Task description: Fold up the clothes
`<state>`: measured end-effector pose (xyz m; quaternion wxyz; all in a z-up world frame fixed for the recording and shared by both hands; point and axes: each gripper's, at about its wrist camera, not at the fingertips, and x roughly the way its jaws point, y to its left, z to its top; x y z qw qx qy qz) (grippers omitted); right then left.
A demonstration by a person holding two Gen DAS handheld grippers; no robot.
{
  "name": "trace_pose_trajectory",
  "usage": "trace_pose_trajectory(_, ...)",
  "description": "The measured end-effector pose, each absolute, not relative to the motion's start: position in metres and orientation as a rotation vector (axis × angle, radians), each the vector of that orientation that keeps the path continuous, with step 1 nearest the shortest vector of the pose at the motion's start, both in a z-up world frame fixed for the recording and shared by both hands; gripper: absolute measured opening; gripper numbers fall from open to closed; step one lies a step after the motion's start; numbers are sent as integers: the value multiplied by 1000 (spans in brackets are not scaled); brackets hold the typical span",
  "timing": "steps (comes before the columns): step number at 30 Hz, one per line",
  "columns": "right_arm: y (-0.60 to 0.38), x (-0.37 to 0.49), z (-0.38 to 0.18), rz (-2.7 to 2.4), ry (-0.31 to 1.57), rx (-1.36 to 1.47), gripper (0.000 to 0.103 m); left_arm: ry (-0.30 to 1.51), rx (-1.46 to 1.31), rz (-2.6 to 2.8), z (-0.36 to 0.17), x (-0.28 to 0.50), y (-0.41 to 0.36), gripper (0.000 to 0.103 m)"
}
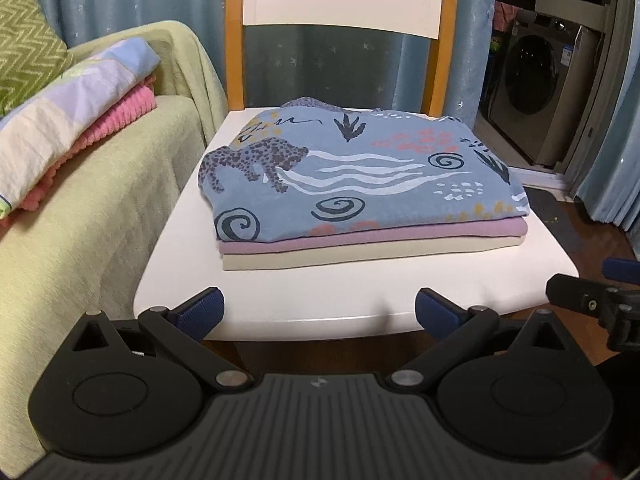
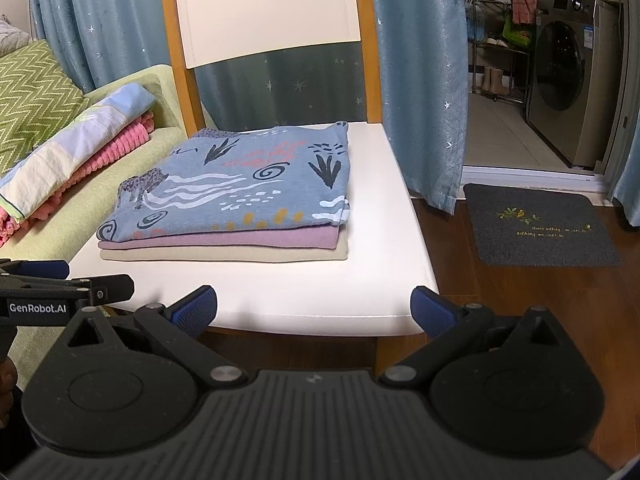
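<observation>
**Three folded clothes sit in a stack on the chair**

The clothes are on the white chair seat. On top is a blue shirt with a spotted cat and swirls. Under it is a purple one, and at the bottom a cream one. All three are folded flat. The stack sits in the middle of the seat, a bit toward the back edge and the chair back. The front edge of the seat is bare.

The left gripper hangs just past the front edge of the seat. Its fingers are spread wide and hold nothing. The right gripper is by the front right corner, also wide and holding nothing. Neither one touches the clothes.

The clothes look soft, light and floppy. They would bend and droop if picked up by one spot. I think the best place to grab is the two front corners of the stack, one for each gripper, so it stays flat. The seat looks smooth, so the stack may slide if pushed.

A green sofa is beside the chair's left edge, with a pink blanket and a pale quilt on it. Blue curtains hang behind. A gray mat lies on the wood floor, and a washing machine stands in the next room.
</observation>
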<state>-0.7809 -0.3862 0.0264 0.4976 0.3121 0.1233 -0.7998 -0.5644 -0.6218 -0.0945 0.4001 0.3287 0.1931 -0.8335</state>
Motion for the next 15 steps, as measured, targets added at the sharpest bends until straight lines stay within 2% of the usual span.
trace_pose_trajectory(10, -387, -780, 26, -1937, 308, 752, 102, 415, 841, -2068, -96, -567, -620, 102)
trace_pose_trajectory(15, -388, -778, 27, -1940, 322, 743, 102, 452, 835, -2081, -97, -564, -622, 102)
